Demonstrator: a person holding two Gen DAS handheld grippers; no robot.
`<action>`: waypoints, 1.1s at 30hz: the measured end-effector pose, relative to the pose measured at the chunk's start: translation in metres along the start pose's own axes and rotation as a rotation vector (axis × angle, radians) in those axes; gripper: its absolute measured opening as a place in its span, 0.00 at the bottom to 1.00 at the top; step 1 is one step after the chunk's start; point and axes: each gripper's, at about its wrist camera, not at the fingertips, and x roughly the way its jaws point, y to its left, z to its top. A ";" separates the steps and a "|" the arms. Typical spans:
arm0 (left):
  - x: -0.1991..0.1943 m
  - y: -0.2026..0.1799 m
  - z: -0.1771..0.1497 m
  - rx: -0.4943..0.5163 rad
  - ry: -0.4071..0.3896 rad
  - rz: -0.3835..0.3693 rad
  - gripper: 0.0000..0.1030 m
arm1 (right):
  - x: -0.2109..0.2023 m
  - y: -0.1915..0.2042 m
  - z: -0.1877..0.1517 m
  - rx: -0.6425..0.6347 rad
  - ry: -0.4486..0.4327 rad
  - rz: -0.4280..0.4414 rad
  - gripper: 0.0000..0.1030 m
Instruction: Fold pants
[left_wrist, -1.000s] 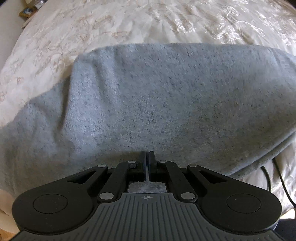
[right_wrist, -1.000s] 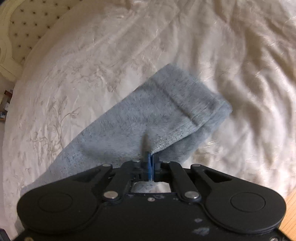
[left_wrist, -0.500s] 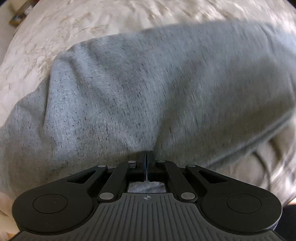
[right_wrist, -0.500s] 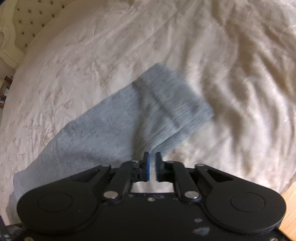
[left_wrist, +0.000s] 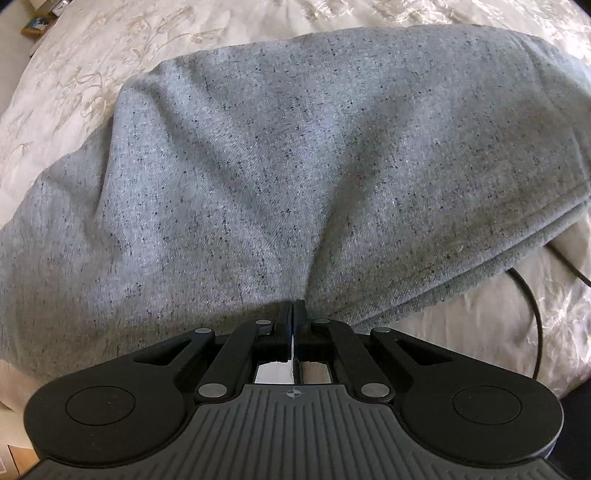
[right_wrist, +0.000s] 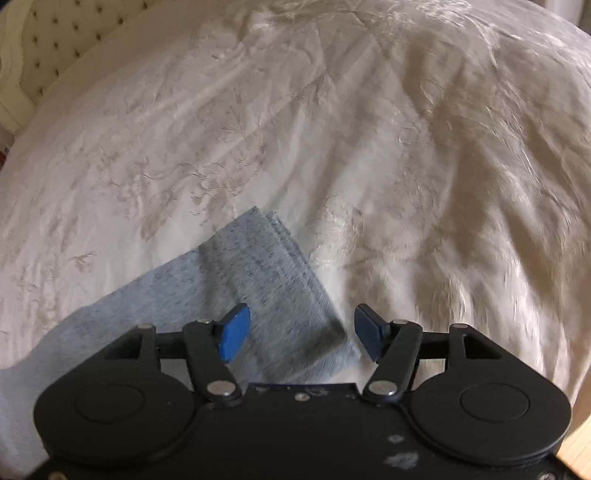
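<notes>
Grey speckled sweatpants (left_wrist: 295, 155) lie on a cream embroidered bedspread (left_wrist: 74, 66) and fill most of the left wrist view. My left gripper (left_wrist: 293, 314) is shut at the near edge of the pants, pinching a fold of fabric. In the right wrist view the cuff end of a pant leg (right_wrist: 258, 295) lies flat on the bedspread (right_wrist: 332, 129). My right gripper (right_wrist: 301, 332) is open, its blue pads (right_wrist: 232, 332) apart above the cuff, holding nothing.
A black cable (left_wrist: 532, 295) curves over the bedspread right of the pants. A tufted headboard (right_wrist: 48, 40) stands at the far left. A wooden floor strip (right_wrist: 576, 446) shows at the lower right. Small objects (left_wrist: 37, 26) sit beyond the bed's far left corner.
My right gripper has opened and let go of the pant-leg cuff, which now lies on the bed. My left gripper stays shut on the pants; the fabric has settled flatter.
</notes>
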 end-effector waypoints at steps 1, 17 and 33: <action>0.000 0.000 0.000 -0.004 0.004 0.001 0.01 | 0.002 0.003 0.001 -0.034 -0.013 -0.010 0.58; -0.002 -0.003 0.010 0.006 0.028 -0.012 0.01 | 0.002 -0.001 -0.005 -0.231 0.060 -0.009 0.05; -0.050 -0.044 0.065 0.038 -0.098 -0.105 0.02 | 0.051 -0.030 0.022 -0.080 0.215 0.222 0.79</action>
